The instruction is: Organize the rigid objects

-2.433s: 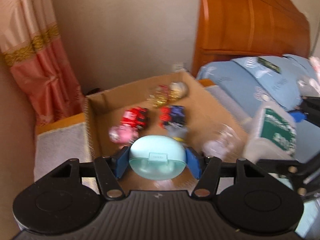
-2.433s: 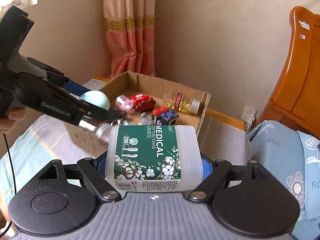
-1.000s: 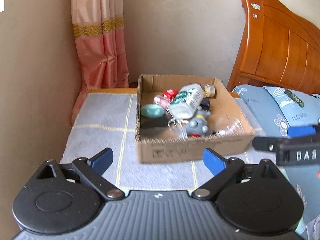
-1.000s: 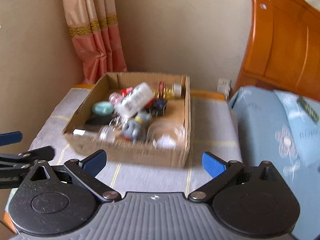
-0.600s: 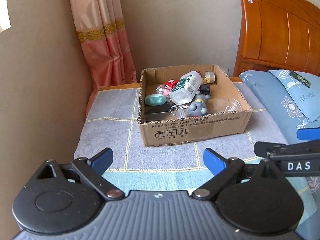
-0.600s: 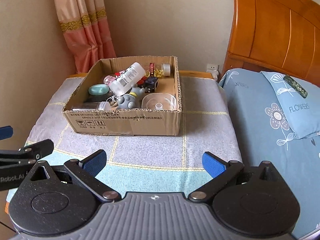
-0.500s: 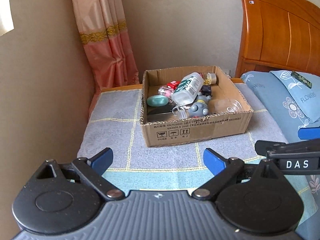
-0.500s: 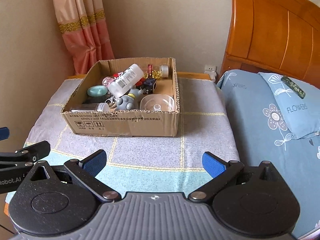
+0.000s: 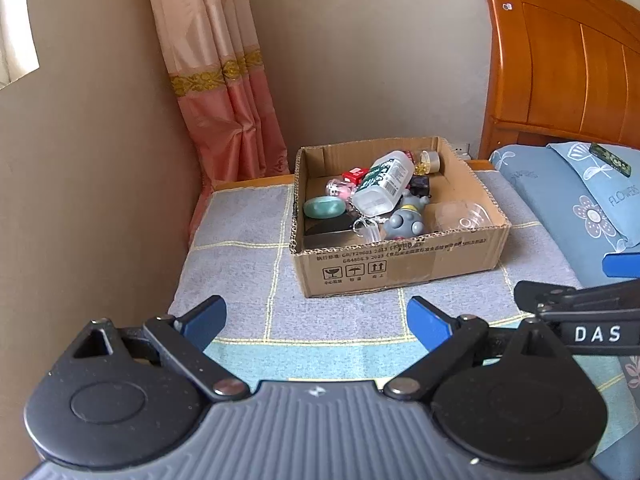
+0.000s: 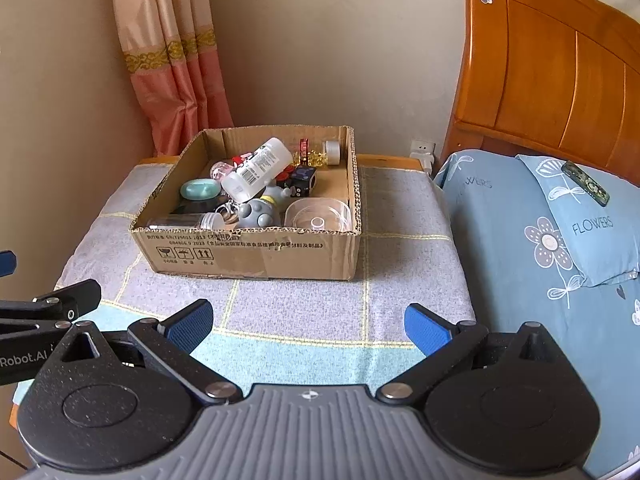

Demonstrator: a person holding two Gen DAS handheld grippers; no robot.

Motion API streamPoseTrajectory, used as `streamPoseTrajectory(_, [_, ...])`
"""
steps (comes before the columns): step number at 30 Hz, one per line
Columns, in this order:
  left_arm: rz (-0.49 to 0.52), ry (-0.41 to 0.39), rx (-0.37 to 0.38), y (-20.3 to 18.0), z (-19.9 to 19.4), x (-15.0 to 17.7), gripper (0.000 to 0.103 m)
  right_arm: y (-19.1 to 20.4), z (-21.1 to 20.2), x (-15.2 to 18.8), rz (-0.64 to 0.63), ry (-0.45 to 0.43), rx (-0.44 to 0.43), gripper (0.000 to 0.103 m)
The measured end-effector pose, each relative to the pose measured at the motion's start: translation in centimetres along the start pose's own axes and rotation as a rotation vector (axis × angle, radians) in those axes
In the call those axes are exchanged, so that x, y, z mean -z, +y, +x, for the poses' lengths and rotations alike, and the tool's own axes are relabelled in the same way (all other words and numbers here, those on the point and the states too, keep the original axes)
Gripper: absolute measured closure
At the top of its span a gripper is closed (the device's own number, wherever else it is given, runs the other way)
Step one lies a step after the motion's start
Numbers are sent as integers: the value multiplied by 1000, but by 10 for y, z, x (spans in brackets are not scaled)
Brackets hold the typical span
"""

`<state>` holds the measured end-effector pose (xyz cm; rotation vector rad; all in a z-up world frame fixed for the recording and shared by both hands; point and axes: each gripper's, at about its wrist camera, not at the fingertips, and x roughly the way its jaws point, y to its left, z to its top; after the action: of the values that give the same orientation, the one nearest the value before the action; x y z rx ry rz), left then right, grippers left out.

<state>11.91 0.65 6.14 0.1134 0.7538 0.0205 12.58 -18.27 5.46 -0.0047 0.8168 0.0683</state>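
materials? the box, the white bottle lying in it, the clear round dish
Box: corrugated cardboard, matte brown; fluted edge shows along the rim. White bottle: likely translucent plastic, printed label. Clear round dish: see-through and glossy, probably plastic, though glass can't be ruled out.

The right tool hangs spread and empty, well back from the filled cardboard box.

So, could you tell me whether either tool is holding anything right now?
Nothing is held: the left tool and right tool are both open and empty.
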Motion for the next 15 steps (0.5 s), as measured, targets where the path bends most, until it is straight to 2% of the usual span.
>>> streamPoseTrajectory(15, [2, -14, -4, -1, -3, -1, 6, -2, -6, -1, 6, -19, 0, 0])
